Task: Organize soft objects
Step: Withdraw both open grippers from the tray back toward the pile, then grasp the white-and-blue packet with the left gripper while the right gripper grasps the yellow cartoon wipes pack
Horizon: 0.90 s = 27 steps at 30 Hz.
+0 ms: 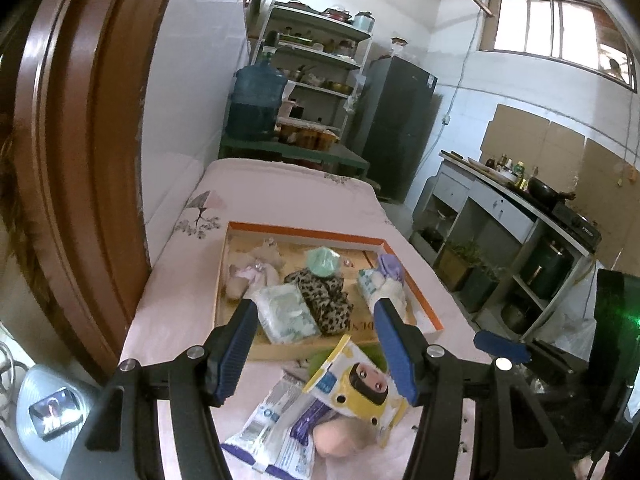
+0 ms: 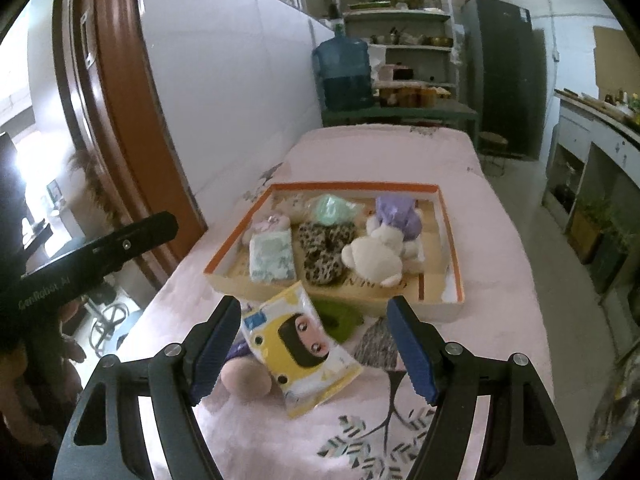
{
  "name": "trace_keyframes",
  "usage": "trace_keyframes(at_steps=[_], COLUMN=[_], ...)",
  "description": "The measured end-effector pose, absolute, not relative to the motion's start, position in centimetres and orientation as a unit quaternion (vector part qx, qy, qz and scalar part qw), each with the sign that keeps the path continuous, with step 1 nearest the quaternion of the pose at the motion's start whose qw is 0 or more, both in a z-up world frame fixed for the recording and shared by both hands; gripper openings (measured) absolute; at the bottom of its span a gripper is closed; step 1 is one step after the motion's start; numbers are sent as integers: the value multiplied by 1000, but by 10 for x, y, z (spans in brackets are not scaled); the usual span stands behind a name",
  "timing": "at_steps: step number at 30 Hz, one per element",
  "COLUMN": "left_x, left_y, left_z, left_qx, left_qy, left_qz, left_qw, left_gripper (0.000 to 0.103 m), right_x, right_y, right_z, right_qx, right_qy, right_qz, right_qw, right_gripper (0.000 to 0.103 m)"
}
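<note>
Mid-sort, by the look of it: tray [image 2: 454, 276] part filled, several packs left on the bedsheet [image 2: 460, 360] just before its near edge. Left gripper [image 1: 316, 344] wide, empty, above blue-white packets [image 1: 276, 424]. Yellow wipes pack [image 2: 298, 344] tilted, long axis running near-right to far-left, leaning on a peach ball [image 2: 244, 378]. Right gripper [image 2: 314, 346] wide, empty, framing that pack; next, probably descend, pinch across its short side, lift into the tray.
</note>
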State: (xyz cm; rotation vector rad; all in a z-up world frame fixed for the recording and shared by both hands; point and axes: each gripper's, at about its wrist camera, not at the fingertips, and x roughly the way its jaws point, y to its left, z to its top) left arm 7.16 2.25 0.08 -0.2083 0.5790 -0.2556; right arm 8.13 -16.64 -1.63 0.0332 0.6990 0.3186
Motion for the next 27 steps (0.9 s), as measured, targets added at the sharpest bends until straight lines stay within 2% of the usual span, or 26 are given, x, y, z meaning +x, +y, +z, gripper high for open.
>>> trace_keyframes(at_steps=[16,27], left_x=[62,73], left_y=[31,30], left_z=[-42,-76], left_qx=[-106,-44], left_qy=[315,351], left_qz=[-136,-179], left_qw=[933,918], left_gripper=[60,60], right_x=[87,123], right_y=[-146,-145], right_z=[-64,-91], right_qx=[-24,-19], right_qy=[393,446], right_qz=[189,229], right_qw=[900,865], right_gripper=[77,77])
